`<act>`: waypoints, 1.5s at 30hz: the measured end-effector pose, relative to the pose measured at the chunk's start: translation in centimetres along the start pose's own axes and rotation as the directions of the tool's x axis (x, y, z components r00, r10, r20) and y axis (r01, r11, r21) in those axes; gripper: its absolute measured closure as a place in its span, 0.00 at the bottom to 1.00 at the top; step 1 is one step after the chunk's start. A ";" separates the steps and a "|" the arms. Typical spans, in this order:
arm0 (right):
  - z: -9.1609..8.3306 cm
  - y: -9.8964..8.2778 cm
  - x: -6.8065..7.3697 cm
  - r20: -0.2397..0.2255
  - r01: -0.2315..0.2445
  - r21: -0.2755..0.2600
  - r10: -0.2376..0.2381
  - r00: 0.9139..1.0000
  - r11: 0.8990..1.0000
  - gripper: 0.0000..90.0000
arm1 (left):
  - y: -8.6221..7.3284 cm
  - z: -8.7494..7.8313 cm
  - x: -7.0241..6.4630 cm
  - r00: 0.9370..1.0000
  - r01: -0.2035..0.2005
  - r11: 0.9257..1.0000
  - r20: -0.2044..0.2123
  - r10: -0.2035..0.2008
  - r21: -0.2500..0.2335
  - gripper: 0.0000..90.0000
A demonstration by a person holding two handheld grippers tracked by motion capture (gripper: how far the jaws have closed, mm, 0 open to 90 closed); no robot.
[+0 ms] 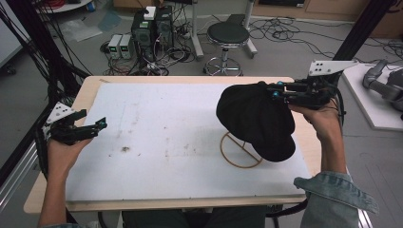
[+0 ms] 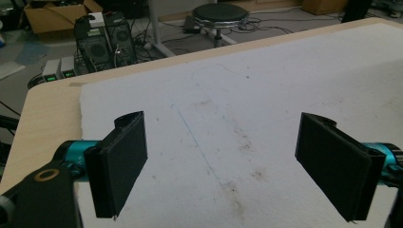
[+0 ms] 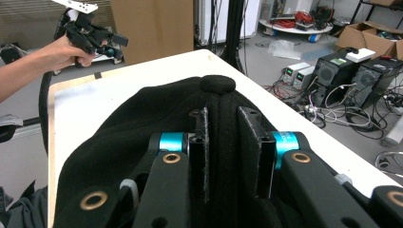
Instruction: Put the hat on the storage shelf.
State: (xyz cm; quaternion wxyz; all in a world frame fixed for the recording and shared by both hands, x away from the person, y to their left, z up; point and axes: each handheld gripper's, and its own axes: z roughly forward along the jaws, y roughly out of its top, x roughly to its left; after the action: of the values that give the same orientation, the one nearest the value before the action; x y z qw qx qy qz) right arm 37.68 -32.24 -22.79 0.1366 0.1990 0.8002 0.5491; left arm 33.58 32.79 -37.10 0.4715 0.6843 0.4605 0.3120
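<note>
The right claw (image 1: 275,90) is clamped on a fold of the black cap (image 1: 256,118), held over the wire stand (image 1: 240,152) at the desk's right, probably being hung or lifted off, so the next move needs careful alignment, while the left claw (image 1: 97,124) waits apart at the left edge

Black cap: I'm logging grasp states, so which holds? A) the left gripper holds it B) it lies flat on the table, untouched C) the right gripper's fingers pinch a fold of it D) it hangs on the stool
C: in the right gripper view the right gripper has its fingers closed on a fold of the black cap, lifted above the wire stand; the left gripper is open over the table.
</note>
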 end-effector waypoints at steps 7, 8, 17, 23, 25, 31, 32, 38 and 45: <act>0.1 -0.3 -0.1 -0.008 -0.010 -0.009 0.010 1.000 1.000 0.82 | 0.0 -0.1 0.0 1.000 -0.002 1.000 0.000 0.002 -0.001 0.20; 0.1 -0.4 -0.1 -0.008 -0.014 -0.012 0.014 1.000 1.000 0.82 | 0.0 -0.1 0.0 1.000 -0.001 1.000 0.000 0.001 0.000 0.20; 0.1 -0.5 -0.2 -0.005 -0.025 -0.009 0.025 1.000 1.000 0.77 | 0.0 -0.1 0.0 1.000 0.001 1.000 0.000 -0.001 -0.001 0.20; 0.1 -0.5 -0.2 0.001 -0.025 -0.010 0.025 1.000 1.000 0.75 | 0.0 -0.1 0.1 1.000 0.002 1.000 -0.002 -0.002 -0.003 0.20; 0.1 -0.5 -0.2 0.005 -0.021 -0.011 0.021 1.000 1.000 0.74 | 0.0 -0.1 0.1 1.000 0.002 1.000 -0.002 -0.002 -0.002 0.20; -0.1 -0.4 -0.1 0.006 -0.020 -0.033 0.020 1.000 0.999 0.74 | 0.0 -0.1 0.1 1.000 0.000 1.000 -0.002 0.000 0.001 0.20; -0.1 -0.4 -0.1 0.010 -0.016 -0.031 0.017 1.000 0.999 0.73 | 0.0 -0.1 0.1 1.000 0.001 1.000 -0.002 -0.001 0.001 0.20; -0.6 -0.4 0.0 0.034 -0.016 -0.050 0.018 0.999 0.999 0.70 | 0.0 -0.1 0.1 1.000 0.002 1.000 -0.002 -0.002 0.000 0.20; -1.7 -0.9 -0.2 0.093 -0.040 -0.099 0.050 0.994 0.994 0.63 | 0.0 0.0 0.1 1.000 0.002 1.000 0.000 -0.002 0.001 0.20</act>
State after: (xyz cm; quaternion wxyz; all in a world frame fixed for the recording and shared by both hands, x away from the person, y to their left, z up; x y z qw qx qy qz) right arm 36.97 -34.06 -22.96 0.1718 0.2362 0.7605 0.5799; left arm 33.64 32.92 -37.12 0.4716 0.6840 0.4613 0.3115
